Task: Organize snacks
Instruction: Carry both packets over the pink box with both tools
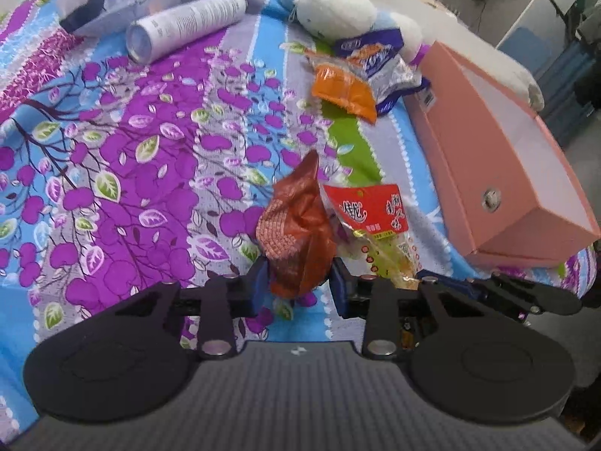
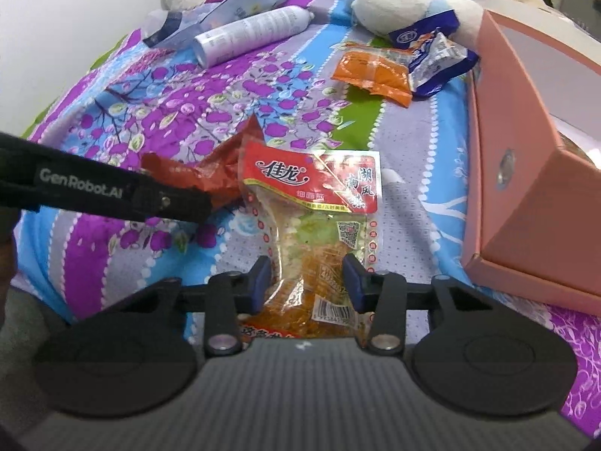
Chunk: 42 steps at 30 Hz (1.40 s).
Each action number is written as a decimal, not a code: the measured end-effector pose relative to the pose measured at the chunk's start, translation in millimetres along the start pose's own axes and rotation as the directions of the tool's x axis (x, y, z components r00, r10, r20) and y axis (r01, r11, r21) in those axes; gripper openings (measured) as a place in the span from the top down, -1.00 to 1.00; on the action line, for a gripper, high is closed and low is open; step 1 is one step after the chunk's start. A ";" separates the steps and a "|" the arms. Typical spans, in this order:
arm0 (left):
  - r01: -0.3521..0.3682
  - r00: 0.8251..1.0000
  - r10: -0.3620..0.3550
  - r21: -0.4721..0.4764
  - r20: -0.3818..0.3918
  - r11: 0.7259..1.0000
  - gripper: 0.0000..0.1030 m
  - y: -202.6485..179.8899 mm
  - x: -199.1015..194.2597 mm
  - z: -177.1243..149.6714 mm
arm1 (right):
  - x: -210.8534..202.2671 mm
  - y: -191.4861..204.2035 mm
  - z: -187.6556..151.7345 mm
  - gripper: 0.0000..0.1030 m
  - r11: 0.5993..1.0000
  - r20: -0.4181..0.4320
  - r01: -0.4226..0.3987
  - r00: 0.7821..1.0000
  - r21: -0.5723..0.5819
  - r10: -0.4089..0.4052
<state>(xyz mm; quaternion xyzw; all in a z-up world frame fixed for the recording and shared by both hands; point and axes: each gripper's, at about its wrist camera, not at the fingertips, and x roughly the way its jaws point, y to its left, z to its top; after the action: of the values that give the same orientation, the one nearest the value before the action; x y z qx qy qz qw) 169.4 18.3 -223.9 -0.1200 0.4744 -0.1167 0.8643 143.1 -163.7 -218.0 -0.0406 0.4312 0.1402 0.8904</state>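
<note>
My left gripper [image 1: 299, 285] is shut on a crumpled red-brown snack packet [image 1: 296, 229], its blue pads pressing both sides. In the right wrist view that packet [image 2: 210, 173] shows with the left gripper's black arm [image 2: 112, 191] reaching in from the left. My right gripper [image 2: 306, 280] is shut on a clear noodle pack with a red label [image 2: 315, 203], which also shows in the left wrist view [image 1: 372, 225]. An orange packet [image 1: 343, 90] [image 2: 372, 73] and a blue-and-white packet [image 1: 379, 64] [image 2: 432, 60] lie farther back beside an open pink box [image 1: 499, 161] [image 2: 526, 173].
A floral purple and blue bedsheet [image 1: 131, 158] [image 2: 169, 112] covers the surface. A white cylinder can [image 1: 188, 24] [image 2: 251, 35] and a torn grey bag [image 1: 124, 3] lie at the back left. A white plush toy [image 1: 334, 9] [image 2: 394, 7] sits at the back.
</note>
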 end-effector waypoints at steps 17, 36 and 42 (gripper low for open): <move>-0.008 0.992 0.016 -0.064 0.125 0.998 0.27 3.3 -74.4 21.9 | -70.2 6.3 35.7 0.14 0.998 0.157 0.021 0.987 0.061 -0.030; 0.064 0.974 -0.060 -0.013 0.216 0.998 0.28 -43.3 -122.6 36.5 | -127.7 -7.9 41.4 0.26 0.989 0.244 0.088 0.963 0.120 -0.116; 0.088 0.969 -0.090 0.021 0.230 0.996 0.28 -65.6 -137.5 37.0 | -152.5 -24.6 34.2 0.26 0.977 0.255 0.079 0.958 0.199 -0.129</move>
<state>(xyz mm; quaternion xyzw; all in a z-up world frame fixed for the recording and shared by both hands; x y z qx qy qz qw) 123.1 3.4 -74.9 -0.1495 0.3642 -0.1431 0.9080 86.1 -213.3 -79.0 0.0394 0.3162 0.0561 0.9462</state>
